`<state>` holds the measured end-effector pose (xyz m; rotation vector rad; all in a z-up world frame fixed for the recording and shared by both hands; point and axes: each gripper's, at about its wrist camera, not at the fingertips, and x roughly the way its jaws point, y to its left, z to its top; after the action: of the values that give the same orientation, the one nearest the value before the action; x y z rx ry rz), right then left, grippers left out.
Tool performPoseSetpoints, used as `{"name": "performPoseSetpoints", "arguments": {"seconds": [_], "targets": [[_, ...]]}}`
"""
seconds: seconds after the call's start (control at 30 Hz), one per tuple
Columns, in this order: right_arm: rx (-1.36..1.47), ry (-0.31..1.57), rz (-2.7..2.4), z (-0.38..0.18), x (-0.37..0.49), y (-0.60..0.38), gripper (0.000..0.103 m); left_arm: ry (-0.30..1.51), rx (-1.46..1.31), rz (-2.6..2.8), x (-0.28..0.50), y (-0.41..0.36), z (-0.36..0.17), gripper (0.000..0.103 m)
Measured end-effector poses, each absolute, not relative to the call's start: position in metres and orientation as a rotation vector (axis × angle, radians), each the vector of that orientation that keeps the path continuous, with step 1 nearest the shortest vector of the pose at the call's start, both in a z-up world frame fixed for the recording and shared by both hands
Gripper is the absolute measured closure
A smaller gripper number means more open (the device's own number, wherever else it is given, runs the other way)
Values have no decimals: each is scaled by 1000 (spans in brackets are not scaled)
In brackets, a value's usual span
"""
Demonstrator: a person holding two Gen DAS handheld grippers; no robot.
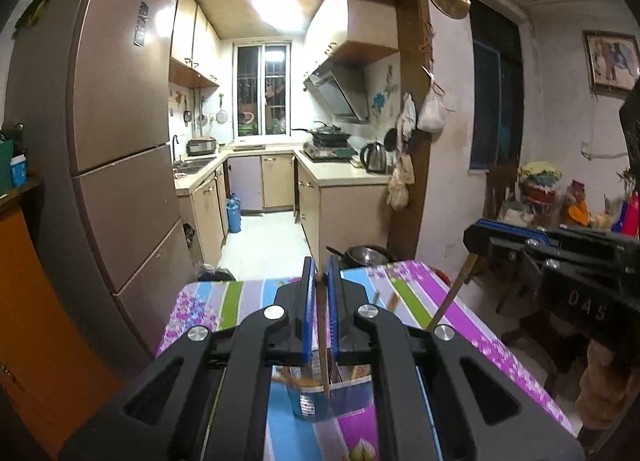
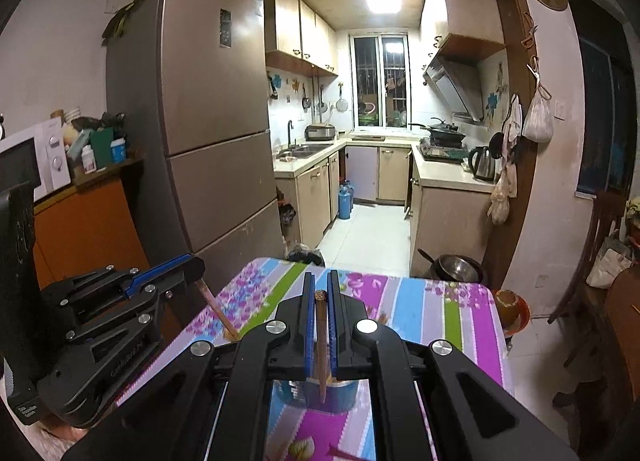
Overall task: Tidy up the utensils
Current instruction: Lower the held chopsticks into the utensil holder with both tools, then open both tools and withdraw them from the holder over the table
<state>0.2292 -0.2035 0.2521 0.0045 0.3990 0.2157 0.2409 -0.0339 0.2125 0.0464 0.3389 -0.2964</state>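
Observation:
In the left wrist view my left gripper (image 1: 320, 267) is shut on a brown chopstick (image 1: 322, 337) that hangs point down between the blue pads. Under its tip stands a blue holder (image 1: 316, 397) with several chopsticks in it, on the flowered tablecloth (image 1: 224, 301). My right gripper (image 1: 478, 239) shows at the right, shut on a second chopstick (image 1: 452, 295). In the right wrist view the right gripper (image 2: 319, 281) clamps that chopstick (image 2: 321, 341) above the blue holder (image 2: 340, 395). The left gripper (image 2: 194, 267) is at the left with its chopstick (image 2: 218, 309).
A tall brown fridge (image 2: 208, 109) stands left of the table, with an orange cabinet (image 2: 92, 221) beside it. A metal pot (image 2: 456, 267) sits on the floor past the table's far edge. An orange bowl (image 2: 510, 307) and a wooden chair (image 2: 592, 253) are to the right.

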Motion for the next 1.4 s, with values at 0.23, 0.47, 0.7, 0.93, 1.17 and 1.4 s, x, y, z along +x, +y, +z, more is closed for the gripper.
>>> {"name": "performPoseSetpoints", "arguments": {"seconds": [0.23, 0.47, 0.7, 0.93, 1.17, 1.4], "targets": [[45, 391, 203, 251, 270, -207, 96, 328, 25, -270, 273, -38, 219, 98], [65, 447, 209, 223, 297, -205, 96, 380, 43, -273, 294, -45, 200, 98], [76, 496, 189, 202, 307, -203, 95, 491, 59, -260, 315, -46, 169, 98], [77, 488, 154, 201, 299, -215, 95, 499, 17, -242, 320, -24, 166, 98], [89, 494, 144, 196, 282, -229, 95, 462, -22, -254, 308, -15, 181, 98], [66, 491, 124, 193, 250, -246, 95, 420, -1, -244, 287, -16, 194, 98]]}}
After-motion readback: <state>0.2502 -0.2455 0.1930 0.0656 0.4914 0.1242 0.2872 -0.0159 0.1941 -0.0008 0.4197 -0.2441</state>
